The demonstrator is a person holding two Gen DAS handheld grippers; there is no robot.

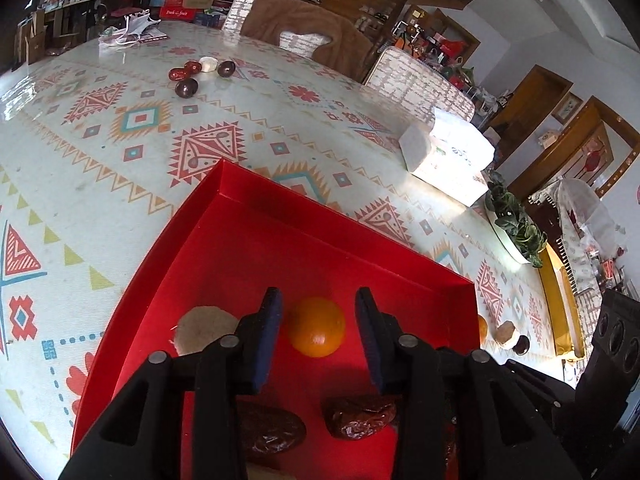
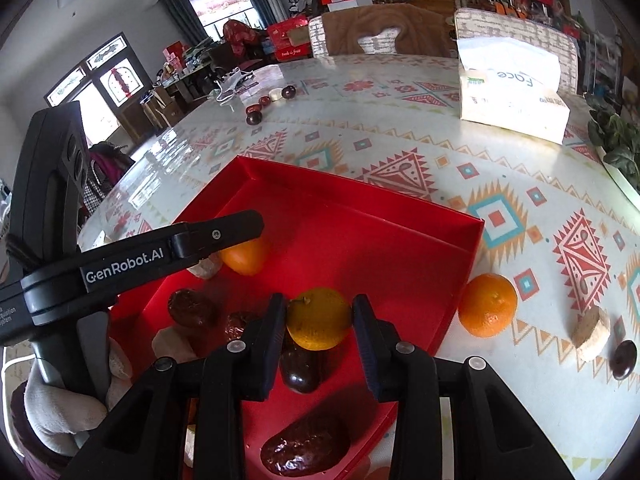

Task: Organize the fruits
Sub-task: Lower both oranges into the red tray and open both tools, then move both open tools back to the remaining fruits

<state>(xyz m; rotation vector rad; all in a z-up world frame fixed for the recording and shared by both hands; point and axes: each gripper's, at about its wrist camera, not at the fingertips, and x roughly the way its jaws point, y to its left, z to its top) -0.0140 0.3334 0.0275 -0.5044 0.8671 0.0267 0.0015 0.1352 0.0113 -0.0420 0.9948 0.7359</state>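
Observation:
A red tray [image 1: 280,208] [image 2: 360,200] lies on the patterned table. My left gripper [image 1: 318,322] is open above it, with an orange [image 1: 317,326] lying in the tray between the fingertips, untouched. A beige round piece [image 1: 202,328] and dark red dates [image 1: 360,416] also lie in the tray. My right gripper [image 2: 319,320] is shut on a yellow-orange tangerine [image 2: 319,318], held over the tray above a dark fruit [image 2: 300,368] and a date [image 2: 304,448]. The left gripper's body [image 2: 160,256] crosses the right wrist view.
Outside the tray to the right lie another tangerine [image 2: 487,305], a beige piece [image 2: 592,334] and a dark round fruit [image 2: 624,359]. A cluster of dark fruits [image 1: 192,76] lies far across the table. A tissue box [image 1: 448,156] and a plant [image 1: 514,220] stand at the right.

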